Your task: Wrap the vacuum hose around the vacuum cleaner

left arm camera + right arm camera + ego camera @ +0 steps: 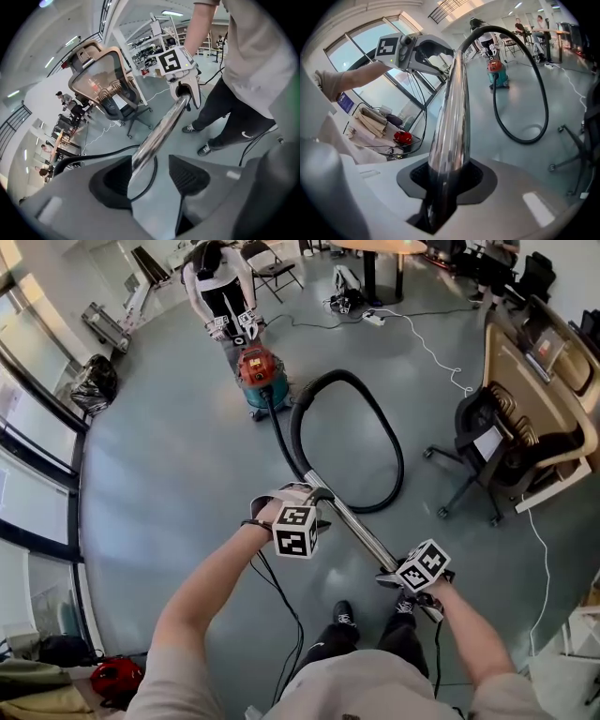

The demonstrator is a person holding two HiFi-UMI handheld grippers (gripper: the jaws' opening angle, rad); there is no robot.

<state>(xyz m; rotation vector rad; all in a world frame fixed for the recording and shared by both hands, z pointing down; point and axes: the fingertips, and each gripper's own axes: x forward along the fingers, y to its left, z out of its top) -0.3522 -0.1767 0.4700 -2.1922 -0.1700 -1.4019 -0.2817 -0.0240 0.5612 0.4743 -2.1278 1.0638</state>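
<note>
The red and teal vacuum cleaner (260, 376) stands far out on the grey floor. Its black hose (389, 442) lies in a wide loop and joins a chrome wand (361, 535). My right gripper (394, 579) is shut on the wand's near end; in the right gripper view the wand (452, 117) rises from between the pads of that gripper (447, 180). My left gripper (305, 495) is at the wand's far end by the hose joint. In its own view my left gripper (150, 176) stands open around the wand (161, 129), which lies against the left pad, apart from the right pad.
Another person (220, 282) bends over the vacuum cleaner with two grippers. A black office chair (483, 442) and a curved wooden desk (539, 395) stand at the right. A white cable (427, 348) crosses the floor. Windows line the left wall; bags (117, 679) lie near my feet.
</note>
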